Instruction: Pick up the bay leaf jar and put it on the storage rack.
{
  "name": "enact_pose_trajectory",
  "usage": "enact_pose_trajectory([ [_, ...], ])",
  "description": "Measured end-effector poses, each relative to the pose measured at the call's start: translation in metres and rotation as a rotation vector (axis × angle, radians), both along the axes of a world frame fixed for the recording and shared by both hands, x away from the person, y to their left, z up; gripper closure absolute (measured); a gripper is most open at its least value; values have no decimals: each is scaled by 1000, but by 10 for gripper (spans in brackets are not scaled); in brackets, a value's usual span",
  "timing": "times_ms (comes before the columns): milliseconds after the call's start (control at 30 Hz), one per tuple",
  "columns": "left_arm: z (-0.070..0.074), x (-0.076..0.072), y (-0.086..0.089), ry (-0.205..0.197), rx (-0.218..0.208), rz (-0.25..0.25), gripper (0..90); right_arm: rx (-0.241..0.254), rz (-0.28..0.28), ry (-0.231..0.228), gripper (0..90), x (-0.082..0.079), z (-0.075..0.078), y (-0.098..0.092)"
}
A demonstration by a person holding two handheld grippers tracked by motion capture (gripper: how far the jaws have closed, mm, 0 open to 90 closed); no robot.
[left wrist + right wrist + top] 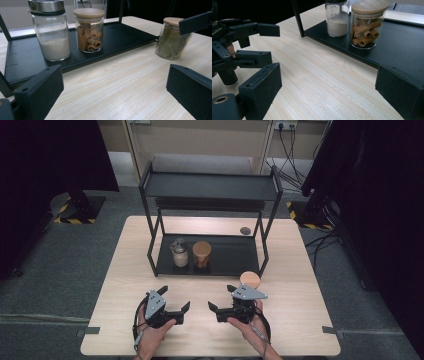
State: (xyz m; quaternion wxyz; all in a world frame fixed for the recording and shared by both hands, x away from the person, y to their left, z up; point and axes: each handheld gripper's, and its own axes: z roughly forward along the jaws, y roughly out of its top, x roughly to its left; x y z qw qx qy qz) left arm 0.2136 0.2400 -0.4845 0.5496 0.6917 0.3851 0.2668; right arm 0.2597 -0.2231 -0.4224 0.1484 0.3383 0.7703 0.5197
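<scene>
A black two-tier shelf stands on the wooden table [295,320]. Its lower tray [230,255] holds a metal-lidded jar of white powder [180,254] [53,37] [337,20] and, to its right, a wooden-lidded jar of cinnamon sticks [201,255] [89,30] [366,26]. A third wooden-lidded jar, with dried leaves [249,280] [172,40], stands on the table off the tray's right front corner. My left gripper [174,298] [115,77] [271,44] and my right gripper [221,297] [329,87] rest in front of the shelf, tips angled toward each other, both open with nothing between the jaws.
The shelf's upper tier [210,185] overhangs the jars. A small dark round disc [245,230] lies at the table's back right. Dark curtains flank the table, and cables run along the floor behind. Bare tabletop lies between the grippers and the tray.
</scene>
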Motion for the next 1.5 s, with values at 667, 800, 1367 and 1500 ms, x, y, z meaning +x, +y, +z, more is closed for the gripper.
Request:
enact_pose_trajectory([
  [667, 0, 0, -1, -1, 4, -5, 8, -3, -10, 13, 74, -12, -3, -15],
  [800, 0, -1, -1, -2, 5, -5, 8, -5, -19, 16, 74, -13, -5, -20],
  [1367, 0, -1, -1, -4, 6, -6, 8, -10, -35, 27, 75, -21, -9, -34],
  [1500, 0, -1, -1, -5, 7, -5, 8, -9, -45, 30, 75, -23, -10, -38],
])
